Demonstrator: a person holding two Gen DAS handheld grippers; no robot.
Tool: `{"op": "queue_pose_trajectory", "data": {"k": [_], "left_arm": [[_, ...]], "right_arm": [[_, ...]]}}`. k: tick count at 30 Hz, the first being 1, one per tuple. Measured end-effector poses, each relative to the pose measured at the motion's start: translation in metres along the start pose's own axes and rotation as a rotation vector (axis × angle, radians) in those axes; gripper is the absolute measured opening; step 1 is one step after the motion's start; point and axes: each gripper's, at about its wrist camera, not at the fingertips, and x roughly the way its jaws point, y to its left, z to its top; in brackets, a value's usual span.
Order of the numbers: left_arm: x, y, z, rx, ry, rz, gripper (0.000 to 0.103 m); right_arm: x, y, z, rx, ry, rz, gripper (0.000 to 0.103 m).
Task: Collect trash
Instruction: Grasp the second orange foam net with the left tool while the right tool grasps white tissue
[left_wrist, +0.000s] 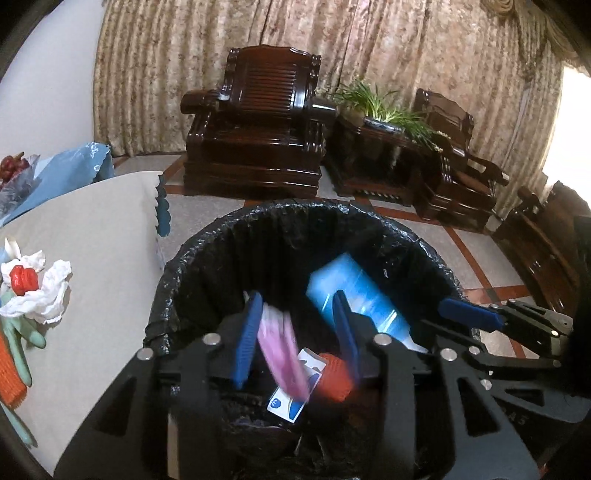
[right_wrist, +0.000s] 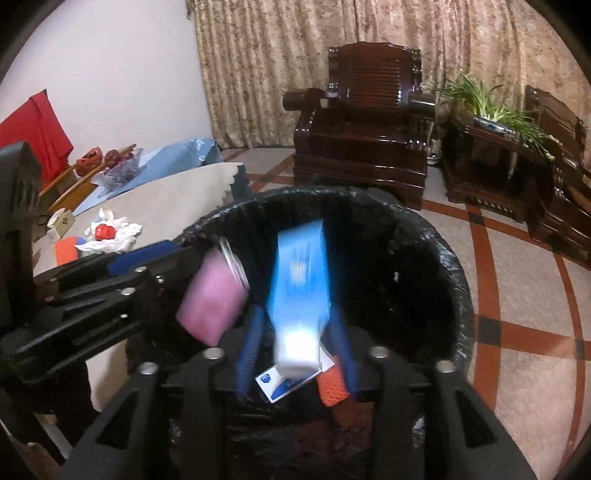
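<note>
Left tool open over black-lined bin, blurred pink packet loose between its fingers. Right tool open too, blurred blue box between fingers, inside bin. Crumpled tissue on worktop.

- The left wrist view is looking forward and down along its jaws, close above the bin, with the worktop at its left edge.
- The right wrist view is looking the same way from close above the bin, set a little further right, with the worktop lying further off to its left.
- Both views are sharing the bin's inside, the armchair, the plant and the curtain; each is catching the other gripper at its side.
</note>
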Motion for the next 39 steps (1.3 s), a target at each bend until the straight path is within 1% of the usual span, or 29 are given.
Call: {"op": "queue_pose_trajectory", "data": {"k": [3, 4, 5, 7, 8, 10, 13, 15, 18, 23, 24, 29, 33, 35, 39], "left_arm": [[-0.006, 0.008, 0.002, -0.020, -0.015, 0.023, 0.050], [-0.009, 0.011, 0.003, -0.026, -0.019, 0.030, 0.053], [-0.012, 0.015, 0.004, -0.033, -0.025, 0.038, 0.055], [-0.023, 0.023, 0.007, -0.047, -0.045, 0.061, 0.064], [-0.029, 0.030, 0.007, -0.054, -0.058, 0.076, 0.066], [-0.040, 0.038, 0.010, -0.060, -0.076, 0.101, 0.075], [-0.062, 0.055, 0.012, -0.067, -0.119, 0.170, 0.084], [-0.078, 0.071, 0.010, -0.082, -0.146, 0.223, 0.086], [-0.097, 0.092, 0.009, -0.112, -0.167, 0.284, 0.087], [-0.124, 0.131, 0.003, -0.165, -0.188, 0.379, 0.087], [-0.130, 0.141, 0.001, -0.176, -0.191, 0.408, 0.087], [-0.146, 0.177, -0.007, -0.221, -0.183, 0.501, 0.087], [-0.153, 0.204, -0.017, -0.252, -0.173, 0.554, 0.087], [-0.153, 0.220, -0.021, -0.272, -0.160, 0.577, 0.084], [-0.149, 0.243, -0.029, -0.306, -0.129, 0.595, 0.079]], "right_arm": [[-0.002, -0.006, -0.001, 0.016, -0.006, -0.019, 0.064], [-0.004, -0.006, 0.000, 0.022, -0.014, -0.026, 0.073], [-0.006, -0.008, 0.000, 0.027, -0.022, -0.029, 0.080], [-0.009, -0.009, 0.001, 0.038, -0.039, -0.031, 0.085], [-0.010, -0.008, 0.003, 0.045, -0.045, -0.028, 0.090], [-0.010, -0.006, 0.007, 0.058, -0.054, -0.018, 0.094], [-0.009, 0.005, 0.015, 0.055, -0.066, 0.003, 0.097], [-0.007, 0.020, 0.022, 0.033, -0.082, 0.010, 0.097], [-0.003, 0.043, 0.032, -0.006, -0.102, 0.041, 0.097], [0.009, 0.088, 0.049, -0.069, -0.123, 0.116, 0.097], [0.012, 0.097, 0.052, -0.086, -0.125, 0.132, 0.097], [0.027, 0.141, 0.059, -0.159, -0.134, 0.200, 0.097], [0.040, 0.173, 0.062, -0.203, -0.139, 0.250, 0.097], [0.048, 0.188, 0.064, -0.220, -0.134, 0.268, 0.097], [0.066, 0.211, 0.068, -0.223, -0.117, 0.299, 0.097]]}}
